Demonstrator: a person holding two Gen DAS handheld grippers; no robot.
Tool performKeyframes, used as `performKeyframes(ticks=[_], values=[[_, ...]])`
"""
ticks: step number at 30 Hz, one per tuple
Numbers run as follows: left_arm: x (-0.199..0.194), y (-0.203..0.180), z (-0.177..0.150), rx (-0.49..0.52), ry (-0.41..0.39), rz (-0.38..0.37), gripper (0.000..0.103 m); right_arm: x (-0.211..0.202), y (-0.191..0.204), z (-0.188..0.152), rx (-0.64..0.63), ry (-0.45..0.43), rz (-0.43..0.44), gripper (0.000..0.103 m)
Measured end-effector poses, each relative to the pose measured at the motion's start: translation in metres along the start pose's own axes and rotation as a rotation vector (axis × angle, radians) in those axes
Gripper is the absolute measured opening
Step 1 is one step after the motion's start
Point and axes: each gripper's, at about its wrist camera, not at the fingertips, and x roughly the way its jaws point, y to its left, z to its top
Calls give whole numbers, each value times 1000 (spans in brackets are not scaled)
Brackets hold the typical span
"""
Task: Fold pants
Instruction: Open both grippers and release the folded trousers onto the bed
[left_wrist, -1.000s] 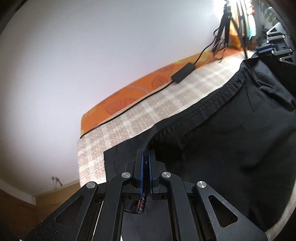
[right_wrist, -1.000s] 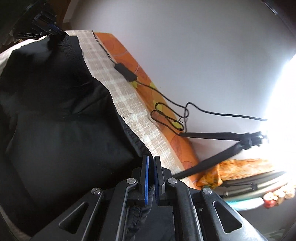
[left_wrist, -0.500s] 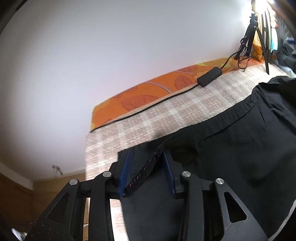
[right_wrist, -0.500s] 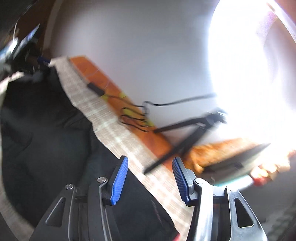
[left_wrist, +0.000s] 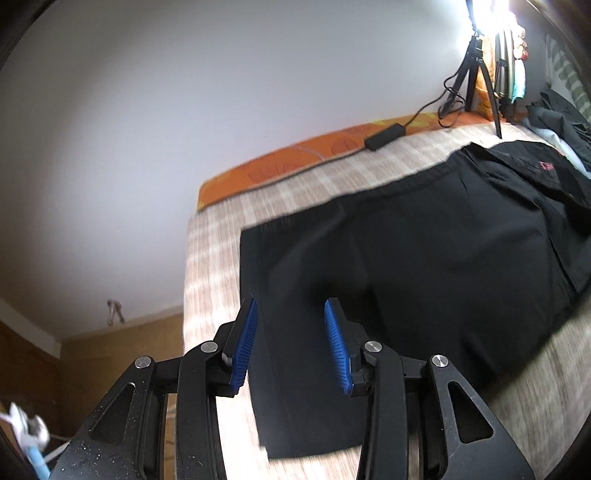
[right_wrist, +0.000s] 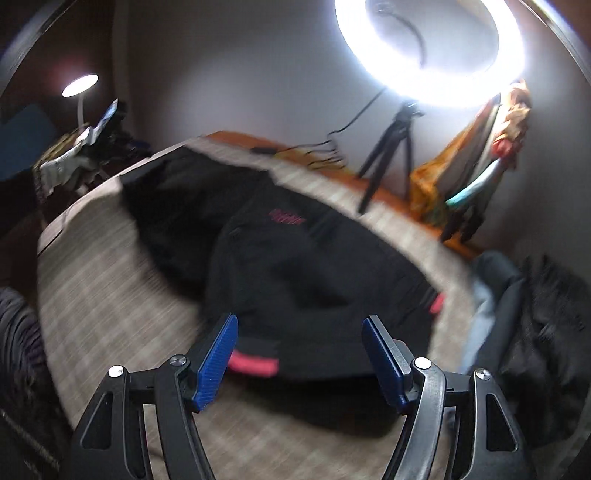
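Both tools have let go. A second ago each was pinched on an edge of the black pants; now the left hand-held gripper hovers with its blue pads spread apart and nothing between them, just above the near-left corner of the cloth. The right hand-held gripper is likewise spread wide and empty, and it has swung back from the garment, so its view now takes in the whole bed.

The pants lie flat on the checked bedcover, doubled into a broad dark slab that runs from the near-left corner toward the far right, with one layer overlapping another at the right end. That reads as a fold just laid down and released; the piece is still long, so I judge at least one more fold remains, and the next grasp would probably fall on one of the short ends.

As for writing, a small pink-red mark sits on the upper layer of fabric. In the right wrist view it is smeared by motion blur, and in the left it is tiny, so it may be a logo or label, but no letters can be made out. A pink band shows at the near edge of the garment, also without legible text.

Against the far wall stand a tripod and a ring light, well apart from the pants.
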Motion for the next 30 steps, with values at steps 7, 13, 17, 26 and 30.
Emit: performKeyframes(ticks=[7, 13, 17, 26, 30], values=[[-15, 15, -25, -112, 8, -25, 39, 43, 57, -16, -235, 100, -44, 69], [-18, 33, -46, -186, 33, -50, 44, 41, 35, 6, -211, 72, -104, 20], [-15, 40, -51, -236, 34, -61, 45, 33, 2, 37, -167, 30, -189, 14], [-8, 33, -49, -225, 36, -60, 45, 83, -104, 84, -36, 113, -441, 12], [-11, 31, -51, -250, 30, -80, 45, 118, -133, 80, 23, 188, -451, 12]])
